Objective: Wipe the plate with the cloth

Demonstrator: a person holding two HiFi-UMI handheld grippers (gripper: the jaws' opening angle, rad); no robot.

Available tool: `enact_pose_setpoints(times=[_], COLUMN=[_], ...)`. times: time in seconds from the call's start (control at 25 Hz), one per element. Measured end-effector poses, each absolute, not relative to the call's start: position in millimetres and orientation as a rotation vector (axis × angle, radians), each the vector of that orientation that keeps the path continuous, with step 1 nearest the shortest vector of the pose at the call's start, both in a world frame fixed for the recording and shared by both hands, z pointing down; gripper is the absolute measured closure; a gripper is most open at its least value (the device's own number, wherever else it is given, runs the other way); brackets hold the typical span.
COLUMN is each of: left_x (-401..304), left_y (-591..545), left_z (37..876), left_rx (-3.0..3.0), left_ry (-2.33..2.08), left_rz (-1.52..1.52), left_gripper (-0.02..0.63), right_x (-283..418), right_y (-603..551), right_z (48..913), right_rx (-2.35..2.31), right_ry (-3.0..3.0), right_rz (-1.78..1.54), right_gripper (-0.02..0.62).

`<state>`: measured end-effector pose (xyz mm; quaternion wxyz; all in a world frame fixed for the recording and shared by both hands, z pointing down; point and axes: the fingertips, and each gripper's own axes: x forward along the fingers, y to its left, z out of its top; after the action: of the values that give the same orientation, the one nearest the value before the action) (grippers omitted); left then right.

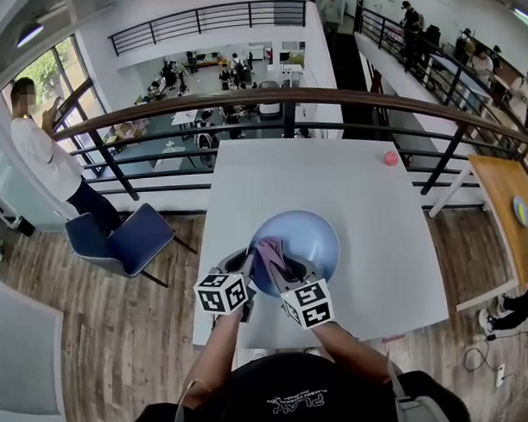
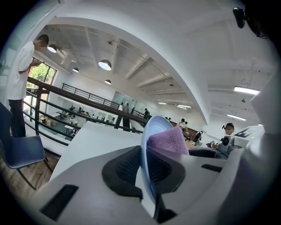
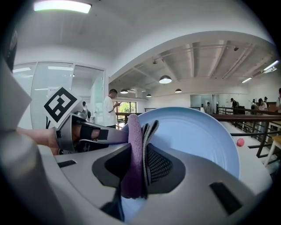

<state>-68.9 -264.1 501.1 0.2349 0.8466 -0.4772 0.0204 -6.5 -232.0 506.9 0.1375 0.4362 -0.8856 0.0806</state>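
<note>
A light blue plate (image 1: 304, 241) is held tilted above the white table (image 1: 349, 181). My left gripper (image 1: 247, 274) is shut on its left rim; in the left gripper view the thin rim (image 2: 148, 145) runs edge-on between the jaws (image 2: 147, 169). My right gripper (image 1: 281, 264) is shut on a folded purple cloth (image 1: 269, 251), which lies against the left part of the plate's face. In the right gripper view the cloth (image 3: 133, 149) stands pinched between the jaws (image 3: 140, 165), with the plate (image 3: 197, 132) behind it and the left gripper (image 3: 81, 132) at the left. The cloth (image 2: 169, 140) also shows past the rim.
A small pink ball (image 1: 391, 157) lies far right on the table, also seen in the right gripper view (image 3: 240, 142). A blue chair (image 1: 127, 241) and a standing person (image 1: 37, 153) are at the left. A dark railing (image 1: 269, 100) runs behind, a wooden table (image 1: 506, 206) at the right.
</note>
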Motion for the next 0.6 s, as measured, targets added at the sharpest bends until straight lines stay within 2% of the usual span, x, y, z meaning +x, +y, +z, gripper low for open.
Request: enact_pose_setpoints(times=[0.6], left_x=[-70], left_y=[-268], left_z=[508], left_rx=[2.321], left_ry=[-1.299], left_rz=[0.068], left_gripper=[0.572], right_x=[69], right_y=[-257], right_z=[523], right_rx=[1.486], right_ry=[-2.42], right_rz=[0.259], right_gripper=[0.497])
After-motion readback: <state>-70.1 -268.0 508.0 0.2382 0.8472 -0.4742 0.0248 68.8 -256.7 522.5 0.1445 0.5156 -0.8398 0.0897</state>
